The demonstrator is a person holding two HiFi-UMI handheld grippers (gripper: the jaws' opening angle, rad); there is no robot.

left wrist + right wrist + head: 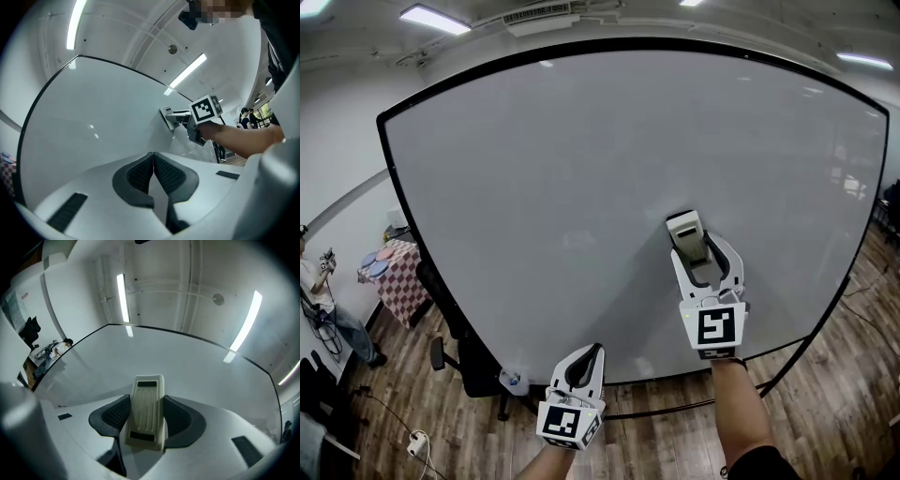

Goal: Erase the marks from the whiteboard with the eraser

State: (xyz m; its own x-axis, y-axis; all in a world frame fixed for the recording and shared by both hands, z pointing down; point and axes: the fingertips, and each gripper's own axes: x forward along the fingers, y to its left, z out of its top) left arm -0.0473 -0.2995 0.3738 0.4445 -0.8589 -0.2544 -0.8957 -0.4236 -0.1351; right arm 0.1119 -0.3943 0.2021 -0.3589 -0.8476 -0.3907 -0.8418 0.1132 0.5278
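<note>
Up against the whiteboard [581, 187], right claw [705, 255] pinches the eraser [686, 232] — left claw [592, 351] hangs low, pressed together.

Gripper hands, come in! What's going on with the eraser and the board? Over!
Right gripper shut on eraser, up at the whiteboard. Left gripper shut, empty, held low. No marks visible on board. Nothing in the way.

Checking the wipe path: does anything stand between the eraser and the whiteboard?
Nothing visible does. The right tool grips the eraser, its end seemingly against the whiteboard, whose surface around it is bare. The left tool, shut and empty, sits lower to the side.
</note>
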